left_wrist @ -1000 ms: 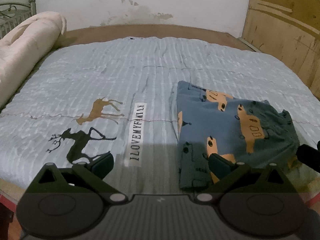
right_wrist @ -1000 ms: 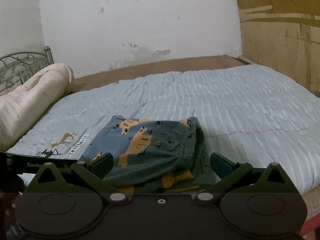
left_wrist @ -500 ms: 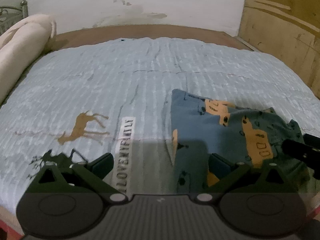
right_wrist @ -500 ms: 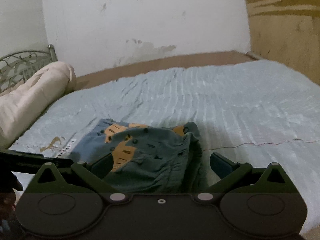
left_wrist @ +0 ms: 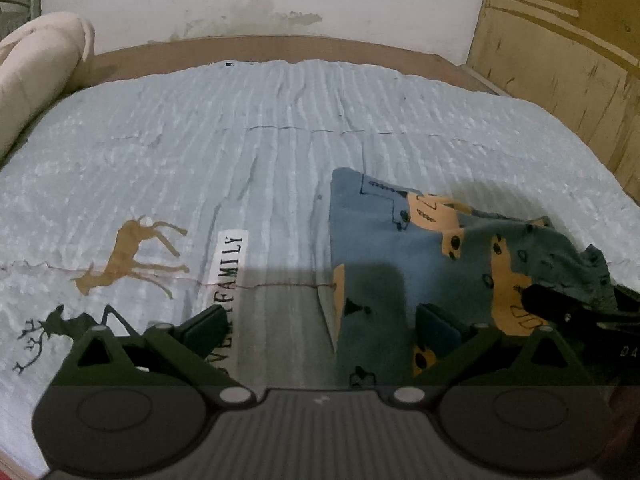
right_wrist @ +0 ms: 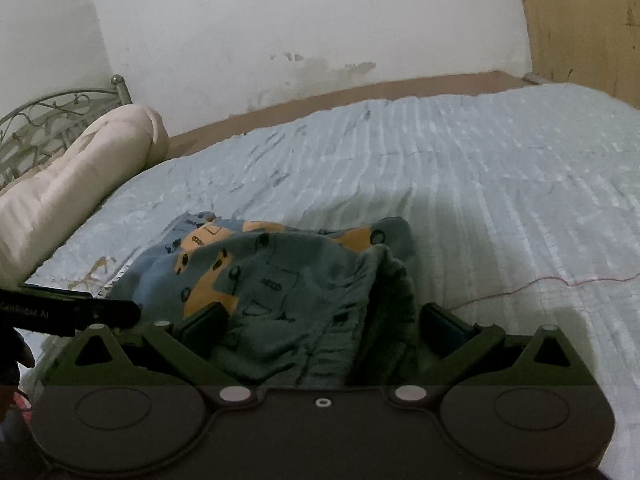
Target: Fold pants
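The pants (left_wrist: 400, 256) are blue with orange car prints, folded into a thick bundle near the front edge of the bed; they also show in the right wrist view (right_wrist: 288, 276). My left gripper (left_wrist: 320, 328) is open, its jaws straddling the bundle's left edge, with its right finger over the cloth. My right gripper (right_wrist: 320, 324) is open, with the bundle's bunched waistband end between its jaws. The right gripper's finger shows at the right edge of the left wrist view (left_wrist: 560, 304), and the left gripper shows at the left of the right wrist view (right_wrist: 72, 312).
The light blue quilt (left_wrist: 280, 140) has deer prints (left_wrist: 136, 252) and a white label (left_wrist: 232, 264). A cream rolled blanket (right_wrist: 80, 184) lies along the left side by the metal headboard (right_wrist: 44, 120). A wooden panel (left_wrist: 560, 48) stands at the right, a white wall behind.
Both grippers have moved forward and lower toward the pants. The bundle now sits between the right gripper's jaws, and the left gripper has closed in on its left edge.
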`<state>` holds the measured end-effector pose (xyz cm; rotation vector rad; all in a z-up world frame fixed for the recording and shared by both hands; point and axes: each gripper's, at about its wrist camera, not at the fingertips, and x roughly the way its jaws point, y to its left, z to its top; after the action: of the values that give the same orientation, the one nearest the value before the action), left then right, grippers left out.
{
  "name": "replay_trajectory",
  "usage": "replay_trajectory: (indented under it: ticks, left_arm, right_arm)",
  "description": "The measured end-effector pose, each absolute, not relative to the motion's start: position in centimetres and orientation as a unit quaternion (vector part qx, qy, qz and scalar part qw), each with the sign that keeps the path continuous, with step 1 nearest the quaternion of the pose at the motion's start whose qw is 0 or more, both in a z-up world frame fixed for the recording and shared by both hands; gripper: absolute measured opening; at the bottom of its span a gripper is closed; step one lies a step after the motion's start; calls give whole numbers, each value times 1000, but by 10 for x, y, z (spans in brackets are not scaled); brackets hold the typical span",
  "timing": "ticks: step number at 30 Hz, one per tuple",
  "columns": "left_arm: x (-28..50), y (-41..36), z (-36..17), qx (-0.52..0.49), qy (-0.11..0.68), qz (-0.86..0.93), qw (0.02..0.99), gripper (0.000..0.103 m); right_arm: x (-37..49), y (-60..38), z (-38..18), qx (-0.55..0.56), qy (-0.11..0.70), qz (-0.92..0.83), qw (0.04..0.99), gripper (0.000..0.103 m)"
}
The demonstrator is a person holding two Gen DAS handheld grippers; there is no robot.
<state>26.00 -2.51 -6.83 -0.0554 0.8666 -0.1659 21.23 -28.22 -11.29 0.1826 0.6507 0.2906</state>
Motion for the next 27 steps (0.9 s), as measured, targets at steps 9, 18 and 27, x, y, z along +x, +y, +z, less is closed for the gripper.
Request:
replay_trajectory:
  ticks: [9,18,27]
  left_arm:
    - [255,-17,-62,-81,437,-154,883,102]
    - [247,-28,-50,-81,448,-148,878,62]
    - [240,-25,-38,-73,433,-122,890,15]
  right_arm:
    - [201,-298,-110,195,311,145,919,102]
    - [174,-297,-98,220,312,112,917,67]
    - [153,-296,-82,231,292,96,923,31]
